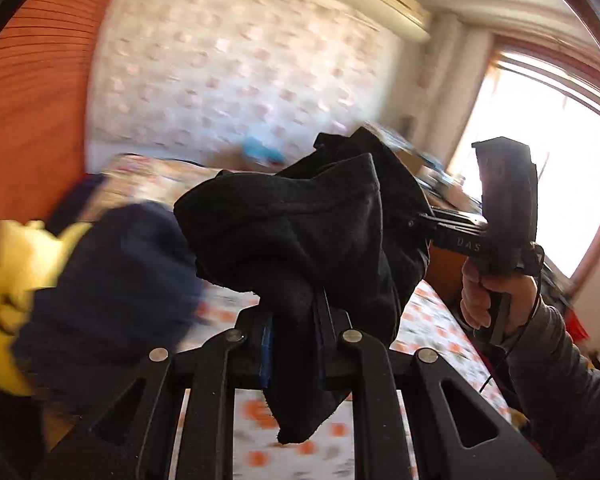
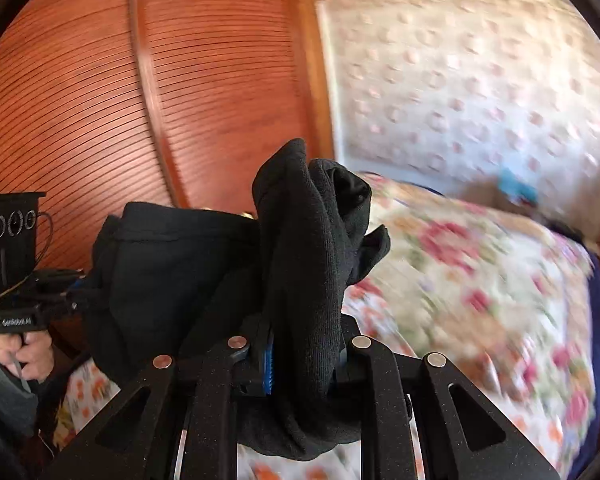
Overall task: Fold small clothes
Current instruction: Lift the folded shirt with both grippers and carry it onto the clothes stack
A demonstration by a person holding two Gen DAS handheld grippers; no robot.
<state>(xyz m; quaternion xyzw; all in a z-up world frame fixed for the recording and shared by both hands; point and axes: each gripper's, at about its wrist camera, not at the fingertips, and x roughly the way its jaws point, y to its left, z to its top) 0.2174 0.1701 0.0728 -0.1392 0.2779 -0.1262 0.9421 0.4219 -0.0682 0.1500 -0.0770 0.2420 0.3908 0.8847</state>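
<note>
A small black garment [image 1: 300, 232] hangs in the air over the bed, stretched between both grippers. In the left wrist view my left gripper [image 1: 296, 320] is shut on one bunched edge of it, and a loose end dangles below the jaws. My right gripper [image 1: 418, 216] comes in from the right, held by a hand [image 1: 492, 292], its tips buried in the cloth. In the right wrist view the right gripper [image 2: 304, 356] is shut on a thick fold of the black garment [image 2: 312, 264]. The left gripper [image 2: 74, 296] grips the far side.
Below lies a bed with a floral cover [image 2: 460, 280]. A navy garment [image 1: 108, 280] and something yellow [image 1: 12, 276] are blurred at the left. A slatted wooden wardrobe [image 2: 140, 80] stands beside the bed, and a bright window [image 1: 540, 168] is on the right.
</note>
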